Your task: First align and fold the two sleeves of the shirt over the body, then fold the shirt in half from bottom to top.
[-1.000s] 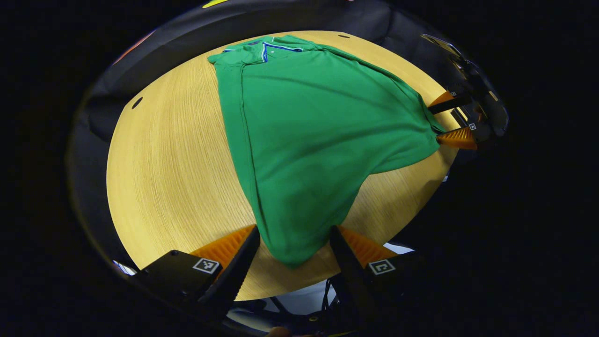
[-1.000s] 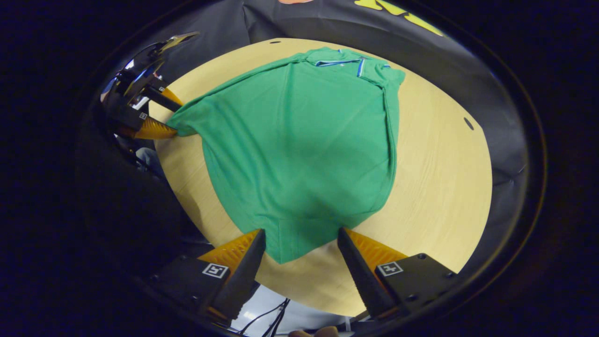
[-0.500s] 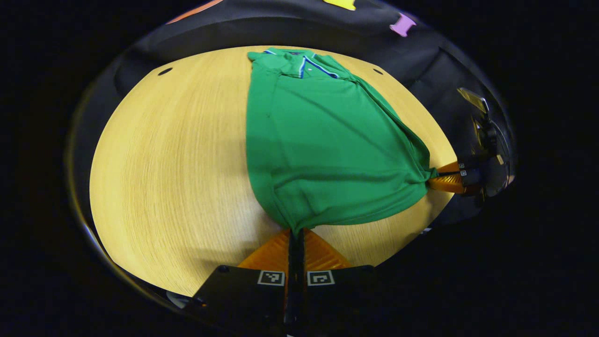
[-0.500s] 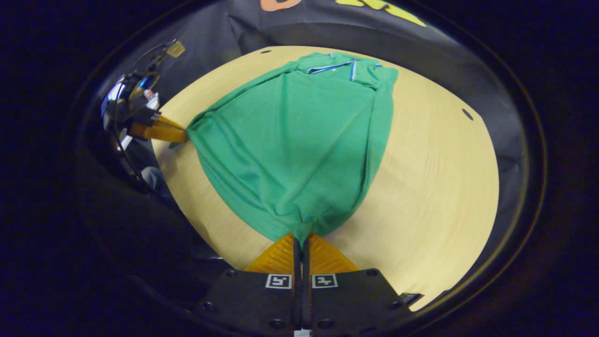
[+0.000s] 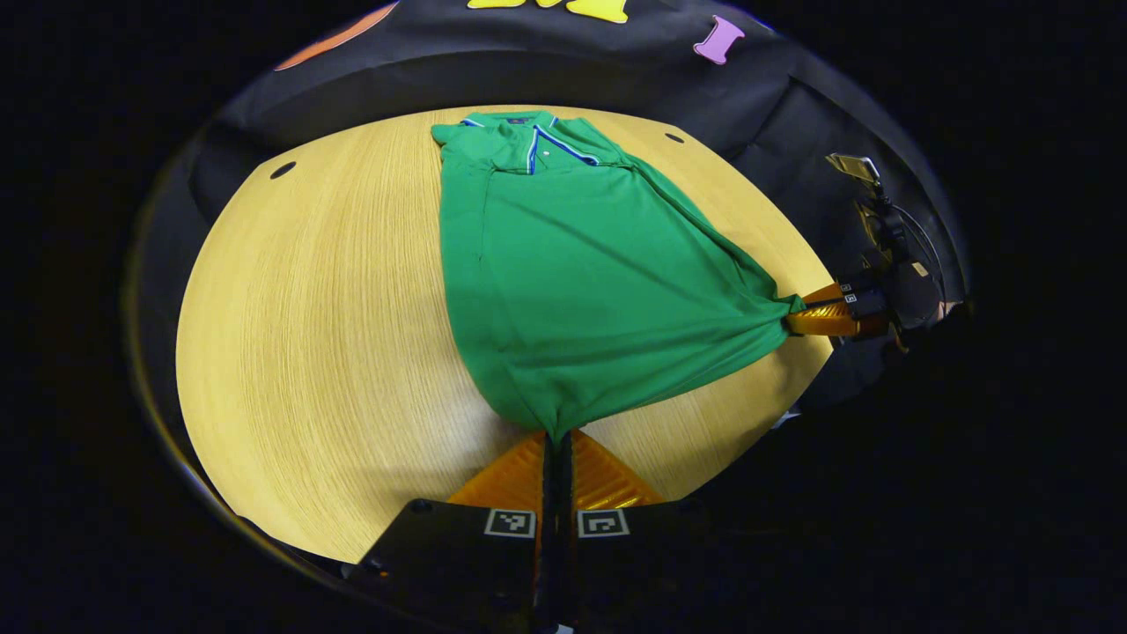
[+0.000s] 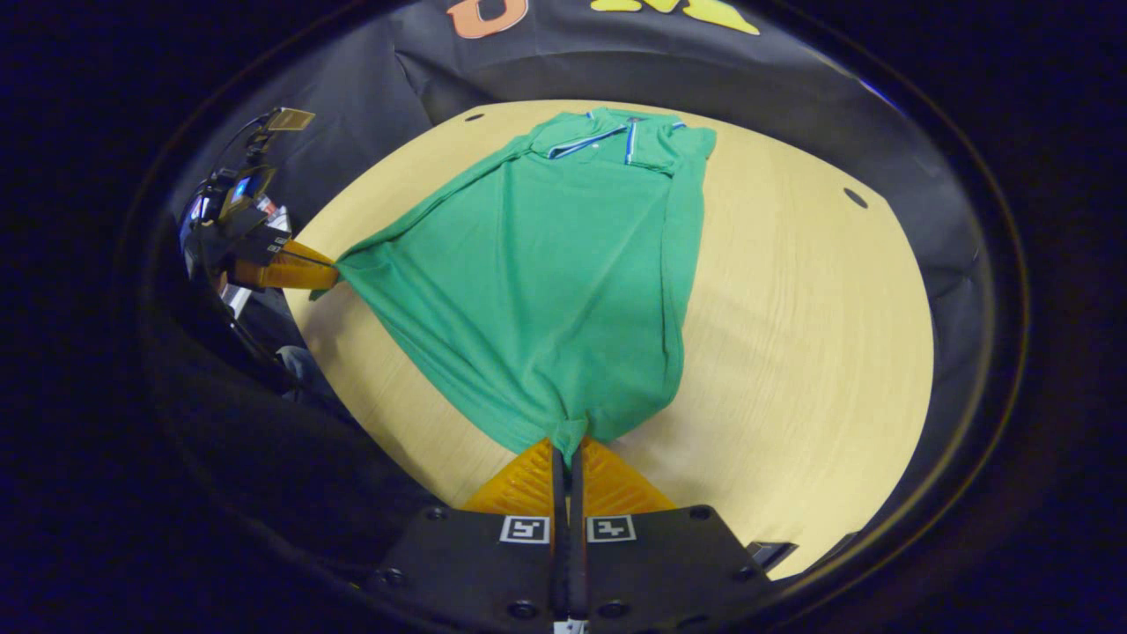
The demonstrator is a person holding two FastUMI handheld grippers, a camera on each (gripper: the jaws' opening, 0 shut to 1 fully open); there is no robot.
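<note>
My left gripper (image 5: 555, 438) is pinched tight on one bottom corner of the shirt (image 5: 572, 282). My right gripper (image 6: 568, 445) is pinched tight on the other bottom corner. Both corners sit near the table's (image 5: 326, 352) near edge. From my fingers the shirt runs long and straight away to its collar (image 5: 528, 145) at the far edge. The sleeves look tucked in. I think both corners must now go up and over to the collar, side by side.
</note>
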